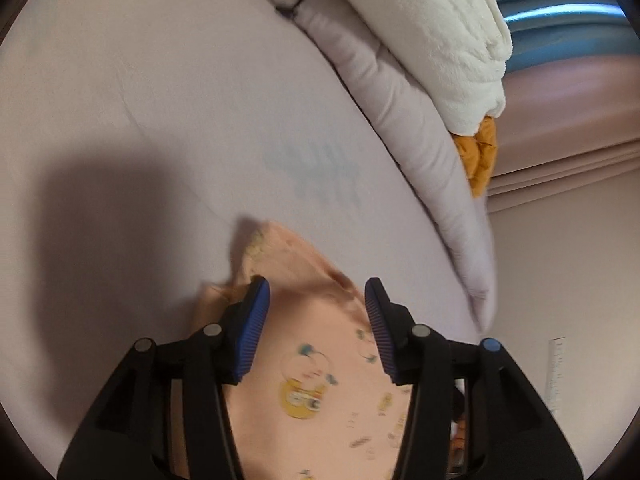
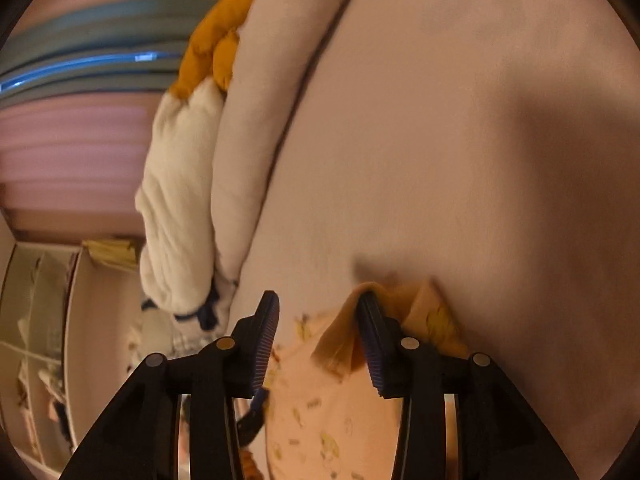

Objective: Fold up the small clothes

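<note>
- Left gripper: its two blue-padded fingers stand spread apart, gripping nothing, with the peach printed garment showing in the gap between them and running on under both.
- Right gripper: its two fingers are also spread. A raised fold of the peach printed garment lies against the inner face of the finger farther from the quilt; whether it is actually touching cannot be told, and nothing is pinched.
- One garment is in view, peach with small cartoon prints in yellow and blue. It lies on the bed sheet, directly below both grippers, its rumpled end just beyond the fingertips.
- The sheet is pale lilac; a broad shadow falls across it on the side of the garment away from the quilt.
- Beyond the garment, along the bed's edge, lies one rolled lilac quilt.
- On the quilt's far side rests one white plush toy with an orange part at its end.
- Past the toy hang pink and blue-striped curtains.
</note>
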Motion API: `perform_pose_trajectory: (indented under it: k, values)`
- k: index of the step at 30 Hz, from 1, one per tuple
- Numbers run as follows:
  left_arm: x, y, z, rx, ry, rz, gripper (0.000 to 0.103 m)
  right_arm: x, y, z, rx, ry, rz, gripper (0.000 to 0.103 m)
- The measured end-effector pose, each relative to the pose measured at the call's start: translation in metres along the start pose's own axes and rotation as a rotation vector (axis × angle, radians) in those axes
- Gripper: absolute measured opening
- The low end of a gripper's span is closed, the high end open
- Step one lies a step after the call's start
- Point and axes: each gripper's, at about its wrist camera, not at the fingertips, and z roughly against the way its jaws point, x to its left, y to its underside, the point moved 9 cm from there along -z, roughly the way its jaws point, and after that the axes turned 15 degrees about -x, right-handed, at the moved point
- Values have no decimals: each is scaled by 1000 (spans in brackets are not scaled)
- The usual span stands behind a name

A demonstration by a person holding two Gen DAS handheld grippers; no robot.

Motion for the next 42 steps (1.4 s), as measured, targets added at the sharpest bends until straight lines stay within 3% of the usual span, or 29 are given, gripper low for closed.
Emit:
perform_pose_trajectory:
  k: [6, 12, 14, 21, 30, 34, 36, 37, 39, 42]
  values:
    - [6, -4, 38, -30, 5, -109, 50, 19, -1, 44, -53, 6, 228, 40]
    - [-3, 38, 98, -7, 53, -306, 49, 29, 54, 91, 18, 90, 651, 40]
    - [-1, 50, 113, -14, 63, -332, 49, 22, 70, 110, 40, 85, 703, 40]
    - [17, 92, 125, 48, 72, -336, 48, -12, 78, 143, 33, 113, 648, 40]
    - [4, 113, 115, 73, 144, -344, 46, -3, 95, 133, 64, 104, 589, 40]
    - [7, 116, 106, 97, 132, -359, 20, 8, 101, 128, 71, 41, 587, 40]
    - [14, 119, 101, 117, 117, -355, 11, 7, 103, 118, 97, 52, 588, 33]
    - [17, 120, 100, 127, 117, -346, 9, 6, 104, 114, 104, 59, 594, 21]
    - [22, 122, 102, 136, 125, -331, 7, 6, 109, 111, 112, 62, 627, 10]
    - [23, 123, 115, 135, 186, -325, 5, 4, 111, 116, 108, 52, 642, 7]
